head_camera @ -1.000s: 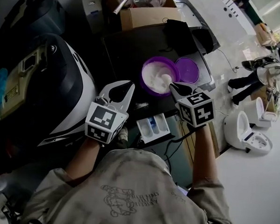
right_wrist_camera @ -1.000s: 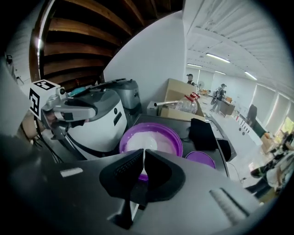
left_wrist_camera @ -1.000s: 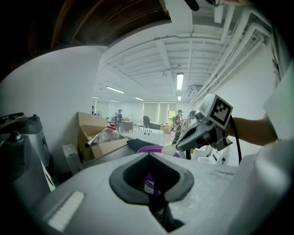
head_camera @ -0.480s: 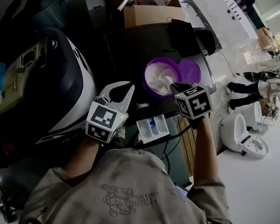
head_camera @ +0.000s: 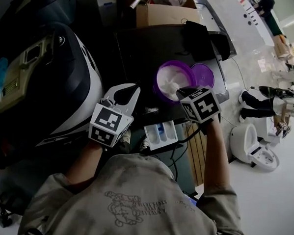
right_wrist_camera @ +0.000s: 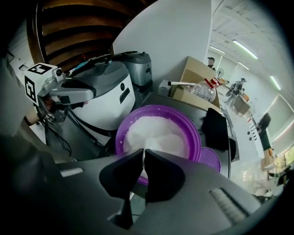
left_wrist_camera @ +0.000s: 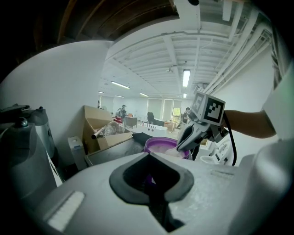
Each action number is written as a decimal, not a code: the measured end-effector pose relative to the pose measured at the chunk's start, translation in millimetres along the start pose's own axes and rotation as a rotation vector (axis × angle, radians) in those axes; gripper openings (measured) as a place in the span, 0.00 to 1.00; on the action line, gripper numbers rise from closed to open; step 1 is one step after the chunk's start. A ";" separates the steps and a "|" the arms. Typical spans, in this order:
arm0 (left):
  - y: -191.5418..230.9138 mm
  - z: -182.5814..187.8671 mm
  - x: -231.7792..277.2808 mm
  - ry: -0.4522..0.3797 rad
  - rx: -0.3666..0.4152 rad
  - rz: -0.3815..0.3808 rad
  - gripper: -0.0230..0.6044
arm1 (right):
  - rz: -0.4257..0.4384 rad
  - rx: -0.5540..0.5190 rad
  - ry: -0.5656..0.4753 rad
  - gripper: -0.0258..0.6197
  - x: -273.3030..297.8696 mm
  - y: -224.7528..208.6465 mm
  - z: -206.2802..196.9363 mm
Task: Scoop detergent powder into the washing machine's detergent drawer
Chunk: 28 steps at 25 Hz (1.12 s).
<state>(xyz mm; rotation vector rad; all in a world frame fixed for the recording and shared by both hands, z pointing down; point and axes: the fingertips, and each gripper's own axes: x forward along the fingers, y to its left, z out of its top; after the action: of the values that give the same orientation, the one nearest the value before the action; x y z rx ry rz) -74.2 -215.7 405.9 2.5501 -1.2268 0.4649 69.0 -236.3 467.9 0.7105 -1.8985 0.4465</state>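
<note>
While right gripper [head_camera: 180, 92] pinches scoop [head_camera: 173, 86], tip sits in powder tub [head_camera: 158, 77].

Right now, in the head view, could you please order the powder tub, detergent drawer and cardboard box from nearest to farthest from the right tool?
1. Powder tub: directly under the right tool, whose scoop dips in.
2. Detergent drawer: nearer the person, lower left.
3. Cardboard box: at the far back.
</note>
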 end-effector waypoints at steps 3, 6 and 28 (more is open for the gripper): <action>-1.1 -1.8 -1.3 0.000 0.000 -0.001 0.04 | 0.026 0.006 -0.003 0.10 3.5 5.3 1.4; -1.5 -2.7 -2.9 -0.001 0.001 0.000 0.04 | 0.040 0.027 -0.016 0.10 4.8 7.1 2.0; -7.3 -1.6 -7.8 0.008 0.016 0.010 0.04 | 0.418 0.768 -0.544 0.10 -29.0 -9.8 23.9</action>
<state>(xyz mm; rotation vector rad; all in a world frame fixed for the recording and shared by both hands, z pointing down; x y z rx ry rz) -73.2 -205.2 403.5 2.5542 -1.2380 0.4887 67.8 -249.8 431.6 0.9909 -2.4017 1.4120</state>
